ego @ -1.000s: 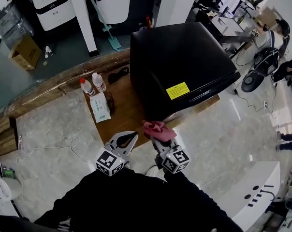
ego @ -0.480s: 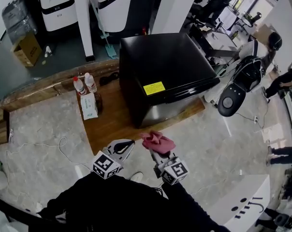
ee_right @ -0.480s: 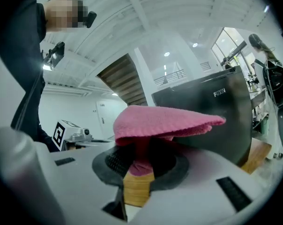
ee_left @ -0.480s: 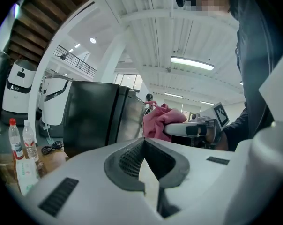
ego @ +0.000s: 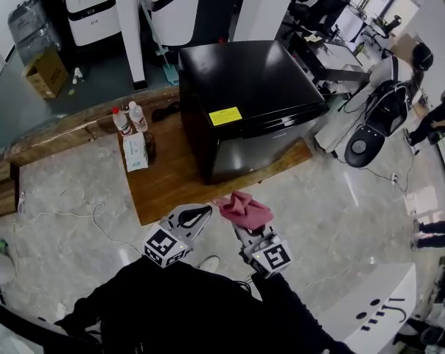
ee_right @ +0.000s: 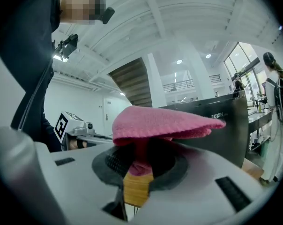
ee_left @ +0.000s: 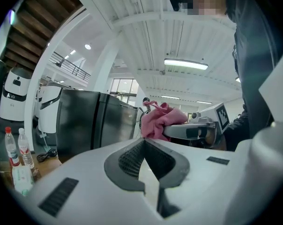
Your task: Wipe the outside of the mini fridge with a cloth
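Now the right hand-held gripper is pinching the pink cloth, holding it bunched up near the fridge and apart from its front. The left hand-held gripper is hanging just beside it, jaws pressed together on nothing. The black fridge is sitting on a wooden platform, with two bottles standing at its left.

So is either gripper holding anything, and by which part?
The right gripper pinches the pink cloth by a bunched fold on its underside; the rest drapes over the jaws. The left gripper holds nothing.
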The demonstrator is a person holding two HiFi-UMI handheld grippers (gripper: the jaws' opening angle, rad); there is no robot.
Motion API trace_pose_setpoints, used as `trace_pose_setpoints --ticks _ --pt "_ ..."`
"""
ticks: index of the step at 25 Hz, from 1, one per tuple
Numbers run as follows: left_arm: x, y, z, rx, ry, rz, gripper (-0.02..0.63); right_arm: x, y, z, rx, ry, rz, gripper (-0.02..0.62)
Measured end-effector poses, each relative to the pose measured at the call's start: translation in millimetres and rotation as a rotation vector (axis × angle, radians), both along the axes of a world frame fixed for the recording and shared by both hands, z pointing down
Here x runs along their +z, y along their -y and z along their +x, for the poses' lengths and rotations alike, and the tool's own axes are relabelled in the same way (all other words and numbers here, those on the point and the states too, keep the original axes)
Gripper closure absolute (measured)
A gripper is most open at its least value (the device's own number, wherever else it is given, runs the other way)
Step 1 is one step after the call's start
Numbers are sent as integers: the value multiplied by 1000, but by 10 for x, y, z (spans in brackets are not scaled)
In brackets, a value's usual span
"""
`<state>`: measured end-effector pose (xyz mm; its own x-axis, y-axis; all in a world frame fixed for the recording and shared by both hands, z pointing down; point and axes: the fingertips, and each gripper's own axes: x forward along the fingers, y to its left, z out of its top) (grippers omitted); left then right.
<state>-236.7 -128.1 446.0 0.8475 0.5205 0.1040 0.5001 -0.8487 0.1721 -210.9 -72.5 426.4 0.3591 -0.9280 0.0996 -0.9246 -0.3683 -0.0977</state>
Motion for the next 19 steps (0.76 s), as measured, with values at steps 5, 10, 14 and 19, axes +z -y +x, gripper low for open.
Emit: trace_pose_setpoints --ticks 5,10,14,19 --pt "-95 -95 -33 -15 -32 16 603 -9 -134 -40 -2 8 30 511" --pt "-115 -118 -109 -25 -43 48 603 -53 -246 -50 -4 4 59 511" --pt "-133 -148 -179 -41 -47 47 603 -93 -317 -95 -9 -12 63 511" --pt "-160 -237 -285 -33 -45 43 603 -105 -406 -175 0 -10 58 511"
